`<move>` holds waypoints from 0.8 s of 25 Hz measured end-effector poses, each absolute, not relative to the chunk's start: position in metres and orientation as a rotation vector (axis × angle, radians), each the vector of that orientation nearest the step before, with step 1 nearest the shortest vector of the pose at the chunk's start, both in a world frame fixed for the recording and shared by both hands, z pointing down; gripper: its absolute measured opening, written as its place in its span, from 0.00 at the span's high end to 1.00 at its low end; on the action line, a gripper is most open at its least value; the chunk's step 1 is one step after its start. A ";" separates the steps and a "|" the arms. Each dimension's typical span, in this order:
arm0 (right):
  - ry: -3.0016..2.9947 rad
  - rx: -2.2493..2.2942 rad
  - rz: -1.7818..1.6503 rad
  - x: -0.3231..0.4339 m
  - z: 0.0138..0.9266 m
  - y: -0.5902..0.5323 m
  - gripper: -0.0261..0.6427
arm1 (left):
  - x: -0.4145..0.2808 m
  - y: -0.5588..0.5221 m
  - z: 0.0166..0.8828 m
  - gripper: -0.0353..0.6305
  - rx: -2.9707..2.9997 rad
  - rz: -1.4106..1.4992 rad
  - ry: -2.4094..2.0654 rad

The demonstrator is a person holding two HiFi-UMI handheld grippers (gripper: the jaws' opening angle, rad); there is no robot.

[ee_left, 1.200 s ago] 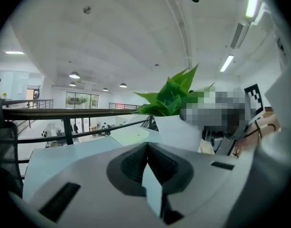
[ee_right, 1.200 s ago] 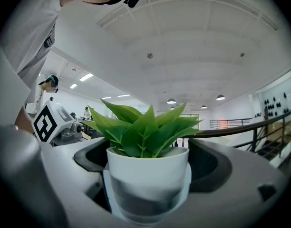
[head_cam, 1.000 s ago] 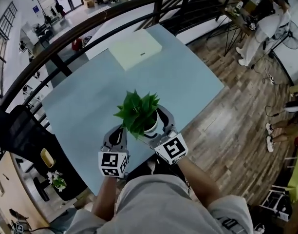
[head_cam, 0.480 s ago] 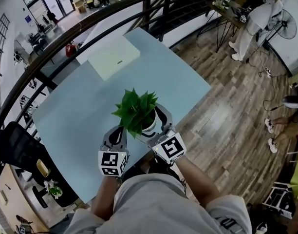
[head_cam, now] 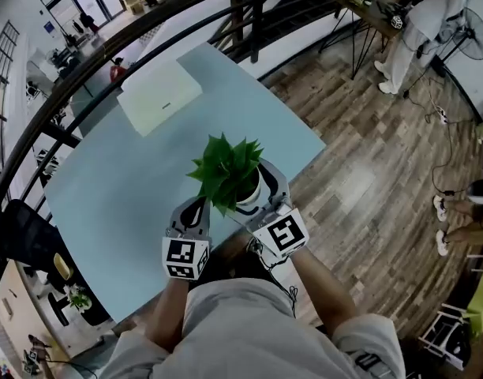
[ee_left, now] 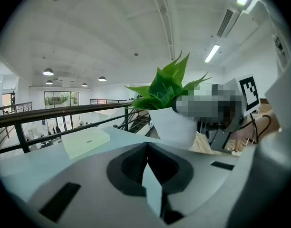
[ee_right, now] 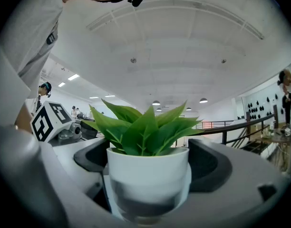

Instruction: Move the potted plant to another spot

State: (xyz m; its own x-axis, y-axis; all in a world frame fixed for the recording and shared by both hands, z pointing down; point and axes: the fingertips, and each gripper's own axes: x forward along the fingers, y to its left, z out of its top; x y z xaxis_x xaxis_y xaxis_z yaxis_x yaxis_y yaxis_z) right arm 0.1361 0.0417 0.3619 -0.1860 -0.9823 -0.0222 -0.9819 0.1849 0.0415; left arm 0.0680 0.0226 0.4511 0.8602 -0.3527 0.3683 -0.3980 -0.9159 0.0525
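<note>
The potted plant [ee_right: 148, 175], green leaves in a plain white pot, is gripped by the right gripper [head_cam: 256, 197], whose two fingers [ee_right: 209, 165] are pressed against opposite sides of the pot. It is held upright over the near edge of the worktop [head_cam: 123, 188]; whether its base touches the surface cannot be told from above. The left gripper [head_cam: 192, 212] is held just beside the pot, its fingers closed together on nothing.

Black-and-white square markers are carried on the cube [head_cam: 282, 234] of each gripper. A small dark mark is seen on a pale, flat slab [head_cam: 160, 97] lying at the worktop's far corner, but it is too small to be read.

The worktop is pale blue and rectangular. A dark railing [head_cam: 84, 65] runs past its far side, with a lower hall seen beyond. Wood-plank floor [head_cam: 368, 180] lies to the right, where a person in white [head_cam: 419, 22] stands. Overhead, a white ceiling [ee_right: 183, 46] with round lamps is shown.
</note>
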 end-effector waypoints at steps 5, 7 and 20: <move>-2.402 2.008 -0.039 0.173 0.371 0.048 0.19 | 0.081 0.024 0.457 0.93 2.898 0.599 -0.584; -2.386 2.002 -0.024 0.184 0.376 0.043 0.19 | 0.083 0.015 0.462 0.93 2.882 0.617 -0.590; -2.311 1.890 0.078 0.224 0.399 -0.029 0.19 | 0.118 -0.071 0.467 0.93 2.832 0.503 -0.593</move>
State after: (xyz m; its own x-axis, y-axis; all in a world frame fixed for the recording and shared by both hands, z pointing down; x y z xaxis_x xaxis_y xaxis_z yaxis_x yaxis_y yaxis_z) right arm 0.2235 -0.0290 0.3987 -0.1915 -0.9696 0.1524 -0.9776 0.2022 0.0579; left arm 0.1182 -0.0712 0.4669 0.8612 -0.3506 0.3679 -0.4203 -0.8983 0.1279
